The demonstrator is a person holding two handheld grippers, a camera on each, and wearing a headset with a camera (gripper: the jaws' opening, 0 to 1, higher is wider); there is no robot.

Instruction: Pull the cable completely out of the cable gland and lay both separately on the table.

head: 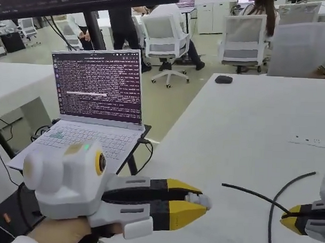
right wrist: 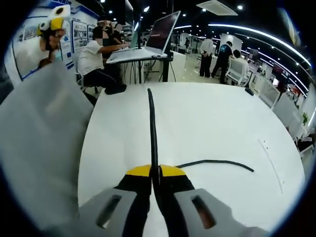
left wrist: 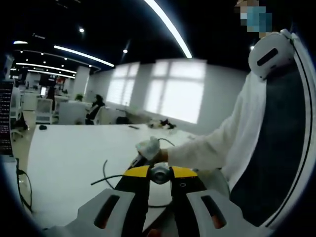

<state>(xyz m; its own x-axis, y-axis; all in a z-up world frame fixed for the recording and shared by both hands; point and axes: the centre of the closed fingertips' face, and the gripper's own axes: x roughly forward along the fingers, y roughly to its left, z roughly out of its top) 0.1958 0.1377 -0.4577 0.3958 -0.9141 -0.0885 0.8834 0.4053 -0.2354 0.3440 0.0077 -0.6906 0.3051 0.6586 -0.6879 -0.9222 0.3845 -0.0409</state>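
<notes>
Left hand-held gripper (head: 198,201) clamps cable gland (left wrist: 160,173); right hand-held gripper (right wrist: 154,174) pinches cable (right wrist: 152,123).

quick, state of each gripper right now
left gripper: shut on the cable gland
right gripper: shut on the cable

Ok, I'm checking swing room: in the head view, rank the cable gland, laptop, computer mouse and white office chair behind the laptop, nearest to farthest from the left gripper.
1. cable gland, in the left gripper's jaws.
2. laptop, left of the table.
3. computer mouse, far up the table.
4. white office chair, farthest back.
</notes>
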